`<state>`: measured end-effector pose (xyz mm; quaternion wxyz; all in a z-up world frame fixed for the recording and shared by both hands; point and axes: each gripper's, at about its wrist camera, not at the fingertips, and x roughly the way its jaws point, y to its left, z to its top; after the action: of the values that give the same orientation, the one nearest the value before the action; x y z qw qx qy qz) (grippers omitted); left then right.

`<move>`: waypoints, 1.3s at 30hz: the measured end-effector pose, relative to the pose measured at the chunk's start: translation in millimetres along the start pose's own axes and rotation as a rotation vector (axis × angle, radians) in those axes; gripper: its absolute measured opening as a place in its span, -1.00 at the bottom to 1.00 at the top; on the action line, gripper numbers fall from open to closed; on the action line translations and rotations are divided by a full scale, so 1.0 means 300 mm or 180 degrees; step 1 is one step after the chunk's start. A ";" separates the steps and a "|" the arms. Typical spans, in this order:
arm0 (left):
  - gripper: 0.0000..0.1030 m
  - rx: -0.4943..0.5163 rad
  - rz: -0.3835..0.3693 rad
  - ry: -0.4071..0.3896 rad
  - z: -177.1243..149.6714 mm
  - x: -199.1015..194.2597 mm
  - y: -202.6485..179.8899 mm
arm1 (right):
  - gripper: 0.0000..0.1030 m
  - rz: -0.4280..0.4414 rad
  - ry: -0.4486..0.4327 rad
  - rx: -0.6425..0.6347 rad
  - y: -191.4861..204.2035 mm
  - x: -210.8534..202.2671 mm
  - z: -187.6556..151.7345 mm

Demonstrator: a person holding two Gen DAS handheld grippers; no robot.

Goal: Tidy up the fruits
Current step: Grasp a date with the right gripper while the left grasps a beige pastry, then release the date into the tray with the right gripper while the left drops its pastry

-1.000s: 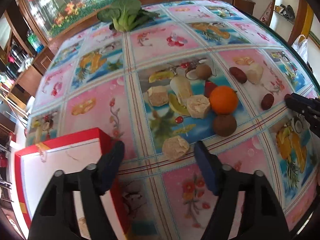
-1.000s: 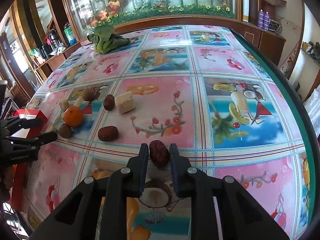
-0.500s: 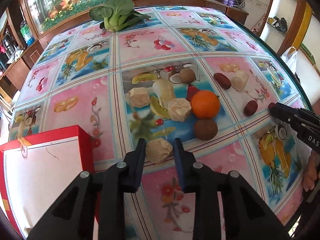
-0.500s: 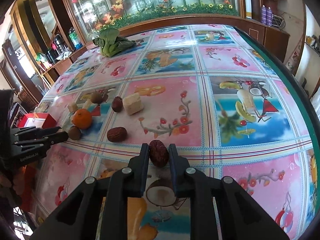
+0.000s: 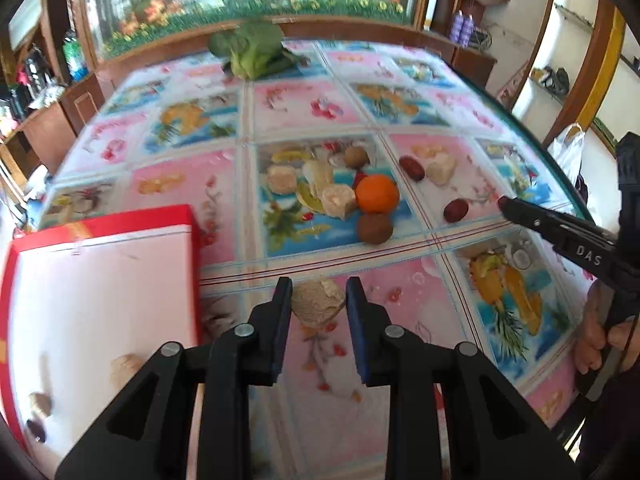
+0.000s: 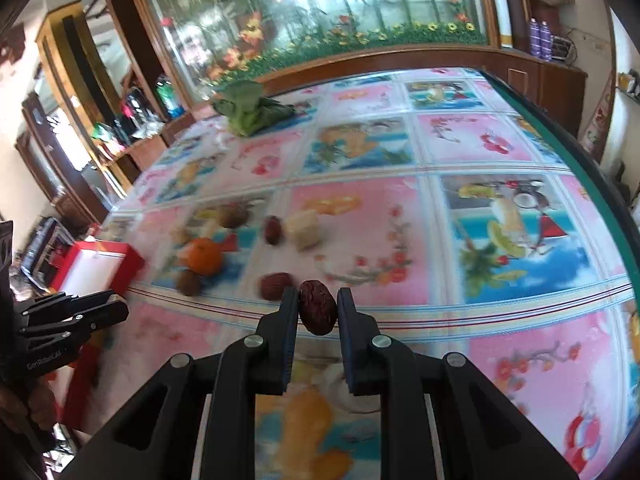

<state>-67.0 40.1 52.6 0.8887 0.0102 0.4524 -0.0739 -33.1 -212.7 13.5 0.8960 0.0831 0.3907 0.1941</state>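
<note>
While pinched in right gripper (image 6: 318, 312), red date (image 6: 317, 313) upright, slightly tilted

I see the fruit-print counter (image 5: 168, 176) carrying a red box (image 5: 100, 224), an orange (image 5: 377, 193), dates (image 5: 455, 210) and leafy greens (image 5: 256, 54).

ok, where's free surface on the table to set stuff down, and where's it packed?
Free: the near pink panels between the left gripper and the right gripper; the far rows short of the greens; most of the red box floor. Packed: the blue panel around the orange, with dates just right.
</note>
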 end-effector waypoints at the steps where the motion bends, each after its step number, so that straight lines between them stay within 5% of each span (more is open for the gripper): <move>1: -0.44 -0.0014 0.0014 -0.0048 -0.004 -0.026 0.011 | -0.65 0.0101 -0.0018 0.0026 0.022 -0.003 0.000; 11: -0.43 -0.0568 0.0546 -0.0420 -0.087 -0.255 0.317 | -0.66 0.0722 0.0094 -0.0466 0.470 0.101 0.015; 20: -0.43 -0.1190 0.0920 -0.0341 -0.122 -0.231 0.620 | -0.66 0.0876 0.0409 -0.0782 0.826 0.272 0.038; 27: -0.43 -0.1408 0.0987 -0.0078 -0.147 -0.134 0.736 | -0.66 0.0766 0.0713 -0.0899 0.931 0.374 0.000; 39: -0.42 -0.1400 0.1057 0.0143 -0.169 -0.077 0.750 | -0.64 0.0658 0.0925 -0.1043 0.983 0.423 -0.044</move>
<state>-89.6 269.6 30.2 0.8592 -0.1074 0.4693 0.1731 -47.6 108.3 8.3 0.8072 -0.0527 0.4682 0.3555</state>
